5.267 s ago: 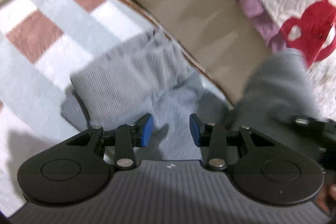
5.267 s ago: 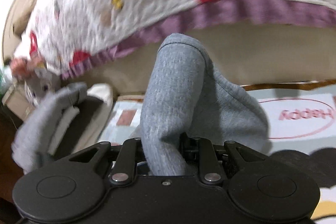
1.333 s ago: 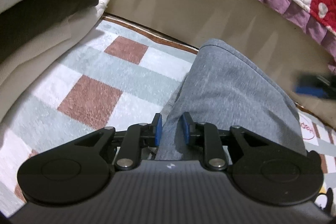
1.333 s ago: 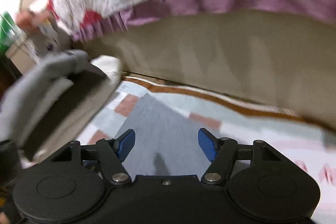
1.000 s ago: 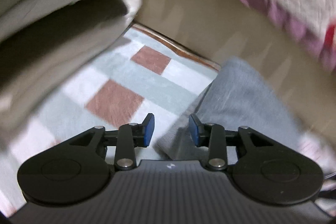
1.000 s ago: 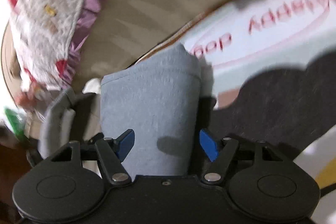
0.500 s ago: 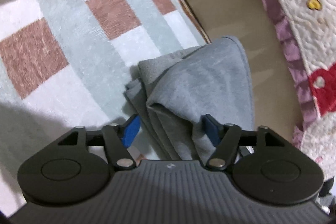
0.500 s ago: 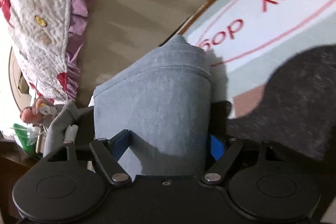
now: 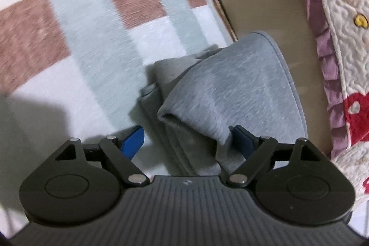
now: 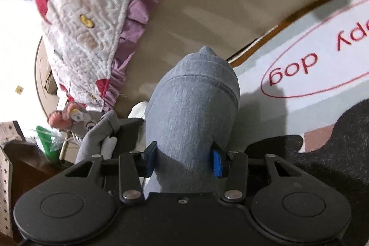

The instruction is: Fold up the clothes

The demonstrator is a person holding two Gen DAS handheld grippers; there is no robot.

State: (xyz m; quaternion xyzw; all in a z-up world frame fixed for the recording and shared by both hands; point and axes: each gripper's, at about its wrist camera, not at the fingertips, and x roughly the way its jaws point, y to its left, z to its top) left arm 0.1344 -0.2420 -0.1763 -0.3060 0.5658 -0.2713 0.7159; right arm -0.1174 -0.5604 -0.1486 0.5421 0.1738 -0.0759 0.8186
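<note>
Progress: the grey garment [image 9: 233,93] already lies as a folded bundle on the checked rug [image 9: 92,38], beside the bed; tidying or stacking is probably left.
Left gripper [image 9: 188,142]: tilted down, fingers opening wide, cloth between them, not pressed.
Right gripper [image 10: 183,159]: fingers closing, pads touching the bundle's sides.

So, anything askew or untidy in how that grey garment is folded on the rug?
Slightly. In the left wrist view the grey garment shows uneven layers: lower folds stick out sideways past the top fold onto the rug. No damage or spills visible.
</note>
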